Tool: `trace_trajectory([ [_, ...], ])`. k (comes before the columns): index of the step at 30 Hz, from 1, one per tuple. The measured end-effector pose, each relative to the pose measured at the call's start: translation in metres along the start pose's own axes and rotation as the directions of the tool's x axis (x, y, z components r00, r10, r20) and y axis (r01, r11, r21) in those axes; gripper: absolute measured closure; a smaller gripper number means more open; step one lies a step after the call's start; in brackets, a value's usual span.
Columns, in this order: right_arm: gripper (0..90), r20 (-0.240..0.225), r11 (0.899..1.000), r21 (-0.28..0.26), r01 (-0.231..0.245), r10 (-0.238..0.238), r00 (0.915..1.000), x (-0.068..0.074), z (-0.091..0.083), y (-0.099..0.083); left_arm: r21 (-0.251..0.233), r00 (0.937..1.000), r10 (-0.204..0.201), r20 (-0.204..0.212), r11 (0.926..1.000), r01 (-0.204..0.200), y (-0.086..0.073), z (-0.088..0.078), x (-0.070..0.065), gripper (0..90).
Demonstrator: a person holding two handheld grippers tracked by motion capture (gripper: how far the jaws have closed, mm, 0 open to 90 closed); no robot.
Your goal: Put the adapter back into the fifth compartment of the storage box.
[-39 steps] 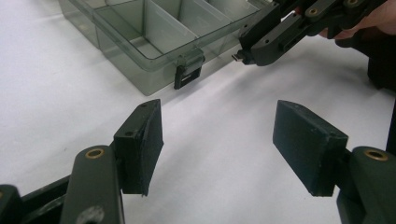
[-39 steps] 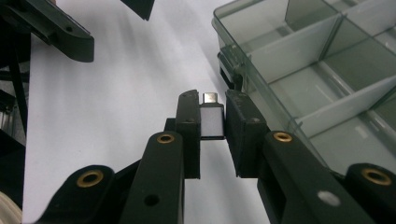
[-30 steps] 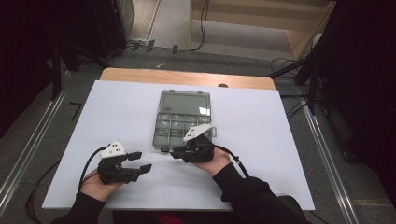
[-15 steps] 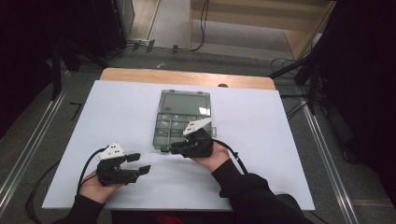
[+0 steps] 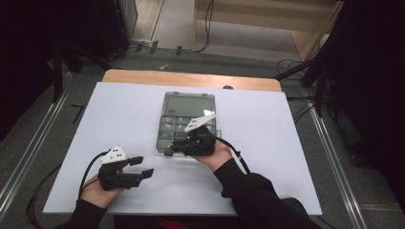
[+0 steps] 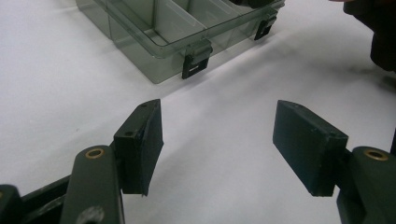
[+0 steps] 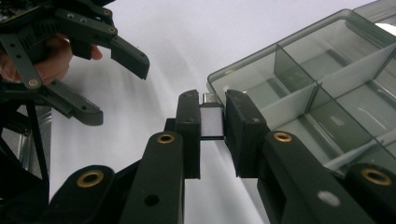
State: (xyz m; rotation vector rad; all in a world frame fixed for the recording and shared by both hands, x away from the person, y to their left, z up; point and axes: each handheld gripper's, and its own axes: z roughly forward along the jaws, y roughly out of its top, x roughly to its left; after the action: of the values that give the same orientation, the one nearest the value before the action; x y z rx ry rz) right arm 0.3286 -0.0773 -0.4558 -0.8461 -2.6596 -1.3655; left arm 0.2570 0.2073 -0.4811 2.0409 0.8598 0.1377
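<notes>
Right tool [image 7: 213, 125]: its two black jaws are drawn in narrow and clamp a small white adapter [image 7: 211, 122] between the pads; a short metal plug sticks out past the tips.
Right tool, high view [image 5: 168, 150]: it sits in the person's right hand at the near left corner of the organiser box, tips aimed toward the left tool.
Adapter: held off the bench between the right tool's pads, just beside the box's near corner wall and outside the compartments.
Organiser box [image 7: 327, 65]: clear smoky plastic, divided into several compartments, lying to the right of the right tool's jaws in its own view; its lid lies open flat on the far side [image 5: 188, 104].
Left tool [image 6: 218, 135]: jaws stand wide apart with bare white bench between them, gripping nothing.
Left tool, high view [image 5: 143, 168]: it rests low over the bench in the person's left hand, well apart from the box, tips pointing toward the right tool.
Box latches [image 6: 196, 64]: two dark clasps hang on the box's front wall, ahead of the left tool's jaws.
Bench [image 5: 124, 114]: white sheet over a wooden top, carrying the box.
</notes>
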Motion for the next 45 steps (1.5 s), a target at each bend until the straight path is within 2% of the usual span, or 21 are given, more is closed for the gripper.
trace_trajectory([
  [8,74.3,0.003,1.000,-0.002,-0.006,0.006,1.0000,0.000,0.005,0.009,-0.007,1.0000,-0.003,0.001,1.0000,0.003,0.000,0.000,0.000,33.6],
  [12,74.4,0.007,1.000,0.011,-0.025,0.025,0.9997,-0.001,0.006,0.016,-0.007,1.0000,-0.003,0.001,1.0000,0.003,0.000,-0.001,0.001,33.6],
  [28,74.3,0.032,0.999,-0.023,-0.045,0.046,0.9984,-0.008,0.012,0.034,-0.007,1.0000,-0.004,-0.001,1.0000,0.004,0.000,-0.001,0.001,33.6],
  [39,74.2,0.059,0.997,-0.038,-0.066,0.068,0.9959,-0.017,0.021,0.037,-0.009,1.0000,-0.002,-0.002,1.0000,0.002,0.000,-0.001,0.001,33.6],
  [45,74.1,0.067,0.997,-0.025,-0.073,0.075,0.9949,-0.020,0.027,0.034,-0.008,1.0000,-0.001,-0.004,1.0000,0.001,0.000,-0.001,0.001,33.6],
])
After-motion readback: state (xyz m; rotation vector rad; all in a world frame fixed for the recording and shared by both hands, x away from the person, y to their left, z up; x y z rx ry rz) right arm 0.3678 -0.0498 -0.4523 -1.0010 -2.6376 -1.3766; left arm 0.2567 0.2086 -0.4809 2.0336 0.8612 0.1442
